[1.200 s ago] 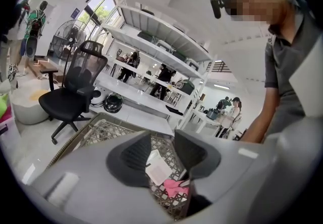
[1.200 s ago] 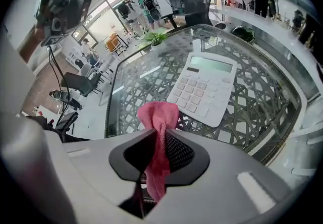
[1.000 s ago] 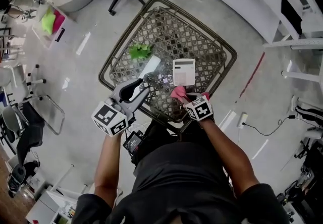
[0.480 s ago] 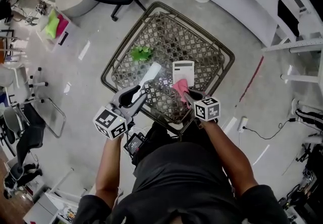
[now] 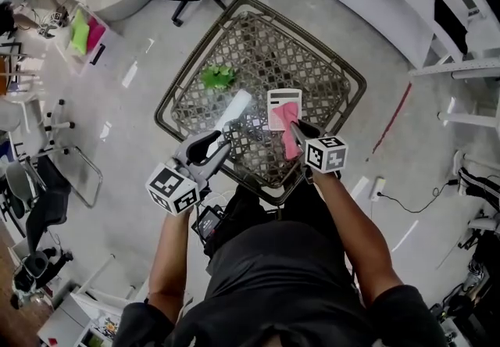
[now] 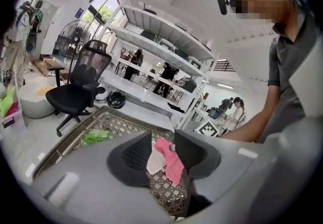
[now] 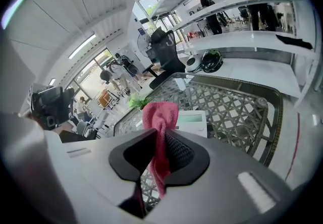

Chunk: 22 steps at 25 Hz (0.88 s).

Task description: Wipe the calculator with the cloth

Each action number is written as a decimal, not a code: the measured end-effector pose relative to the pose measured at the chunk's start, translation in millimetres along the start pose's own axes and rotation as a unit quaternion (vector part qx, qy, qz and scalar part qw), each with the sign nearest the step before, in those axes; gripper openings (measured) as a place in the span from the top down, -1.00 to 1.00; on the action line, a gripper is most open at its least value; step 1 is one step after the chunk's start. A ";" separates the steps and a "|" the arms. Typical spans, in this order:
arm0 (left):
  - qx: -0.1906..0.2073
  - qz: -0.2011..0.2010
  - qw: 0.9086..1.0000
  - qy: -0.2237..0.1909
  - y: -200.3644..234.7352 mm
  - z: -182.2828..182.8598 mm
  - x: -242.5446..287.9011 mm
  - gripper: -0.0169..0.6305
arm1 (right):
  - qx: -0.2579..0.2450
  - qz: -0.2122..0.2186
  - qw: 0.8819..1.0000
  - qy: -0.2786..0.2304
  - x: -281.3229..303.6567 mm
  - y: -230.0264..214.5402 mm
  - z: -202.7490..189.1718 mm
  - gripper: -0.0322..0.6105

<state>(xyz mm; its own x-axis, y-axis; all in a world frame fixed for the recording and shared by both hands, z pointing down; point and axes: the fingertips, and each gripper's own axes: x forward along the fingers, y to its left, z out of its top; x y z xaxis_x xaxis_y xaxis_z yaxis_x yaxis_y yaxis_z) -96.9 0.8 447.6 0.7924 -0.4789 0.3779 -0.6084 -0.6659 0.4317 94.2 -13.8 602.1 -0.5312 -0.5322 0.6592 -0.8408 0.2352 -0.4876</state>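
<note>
Moved: right gripper (image 5: 297,130) carried the pink fabric cloth (image 5: 287,120) up the frame onto the white rectangular calculator (image 5: 280,98) | right jaws: clamped on cloth | calculator: centre of brown woven wicker table (image 5: 312,64) | left gripper (image 5: 222,139): jaws apart, empty, left of centre

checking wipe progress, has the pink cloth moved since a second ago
Yes. The cloth moved from below the calculator up over its lower half.

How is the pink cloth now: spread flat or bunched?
Bunched: the right tongs pinch the pink cloth, which hangs in a crumpled strip.
</note>
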 end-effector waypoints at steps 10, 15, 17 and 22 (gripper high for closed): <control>-0.017 0.015 1.000 0.015 8.1 -21.0 0.6 0.43 | -0.021 -0.030 0.999 0.022 38.9 -31.6 4.2 0.74; -0.023 0.014 1.000 0.014 8.5 -24.5 7.1 0.43 | -0.036 -0.052 0.996 0.060 52.3 -47.8 -5.8 0.74; -0.025 0.011 1.000 0.015 6.2 -26.7 9.6 0.43 | -0.035 -0.054 0.996 0.069 55.8 -51.6 -9.5 0.74; -0.030 0.010 0.999 0.021 4.7 -33.3 12.1 0.43 | -0.043 -0.052 0.995 0.069 61.7 -53.0 -10.8 0.74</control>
<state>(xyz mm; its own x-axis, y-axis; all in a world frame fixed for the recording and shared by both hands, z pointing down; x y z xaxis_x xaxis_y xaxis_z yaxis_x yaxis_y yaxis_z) -91.6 10.9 481.5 0.7788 -0.4664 0.4195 -0.6261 -0.6204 0.4724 104.9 -50.3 674.8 -0.4454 -0.4410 0.7792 -0.8945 0.2561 -0.3664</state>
